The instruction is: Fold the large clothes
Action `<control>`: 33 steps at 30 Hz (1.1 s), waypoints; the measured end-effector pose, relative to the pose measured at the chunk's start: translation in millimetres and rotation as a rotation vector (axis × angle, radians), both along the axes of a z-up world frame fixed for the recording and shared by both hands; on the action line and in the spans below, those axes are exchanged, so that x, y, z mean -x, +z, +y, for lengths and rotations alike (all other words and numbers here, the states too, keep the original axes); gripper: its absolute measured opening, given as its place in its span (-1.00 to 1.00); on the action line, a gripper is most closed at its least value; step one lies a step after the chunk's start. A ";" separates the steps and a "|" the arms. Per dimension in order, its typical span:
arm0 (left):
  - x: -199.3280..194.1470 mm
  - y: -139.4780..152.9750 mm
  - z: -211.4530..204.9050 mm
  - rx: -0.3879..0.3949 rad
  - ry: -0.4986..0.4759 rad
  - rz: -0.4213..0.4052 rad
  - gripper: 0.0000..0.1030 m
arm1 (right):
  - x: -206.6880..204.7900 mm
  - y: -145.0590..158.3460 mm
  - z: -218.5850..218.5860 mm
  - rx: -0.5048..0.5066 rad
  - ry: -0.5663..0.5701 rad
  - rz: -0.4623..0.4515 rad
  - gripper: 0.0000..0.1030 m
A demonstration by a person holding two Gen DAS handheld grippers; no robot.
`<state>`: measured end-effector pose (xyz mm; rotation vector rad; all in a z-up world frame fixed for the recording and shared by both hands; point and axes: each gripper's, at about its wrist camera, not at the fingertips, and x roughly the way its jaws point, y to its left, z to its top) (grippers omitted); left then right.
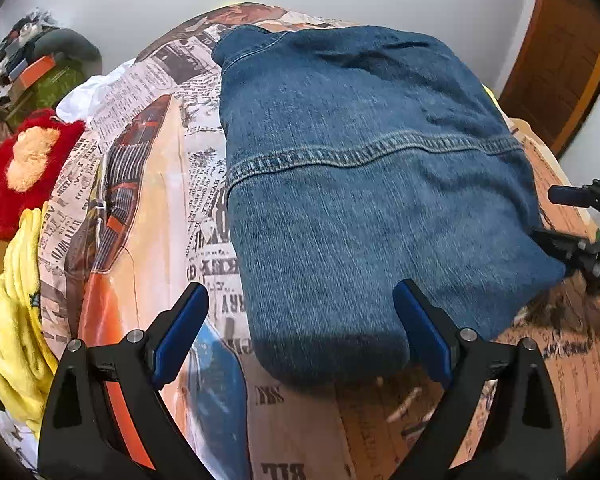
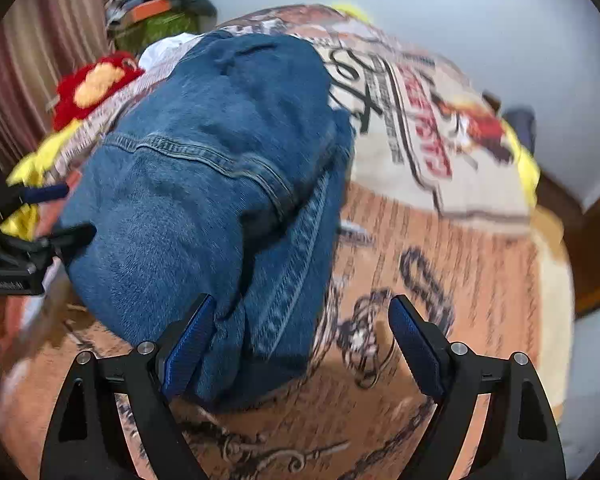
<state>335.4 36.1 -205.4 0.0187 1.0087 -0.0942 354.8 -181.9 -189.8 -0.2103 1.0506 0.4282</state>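
We see even, soft indoor light. The right wrist view smears with motion blur. Fisheye edges bend and darken.

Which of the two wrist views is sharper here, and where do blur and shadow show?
Left wrist view: mostly sharp, stitching on the folded jeans readable, slight smear low on the bedspread; the hand-held gripper shadows the denim's near edge. Right wrist view: motion-blurred throughout, bedspread print streaked, strong fisheye bending at the edges.
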 end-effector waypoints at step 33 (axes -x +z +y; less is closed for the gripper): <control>-94.8 -24.7 88.2 0.548 0.107 0.221 0.84 | -118.2 -18.5 9.6 -0.401 -0.079 0.399 0.70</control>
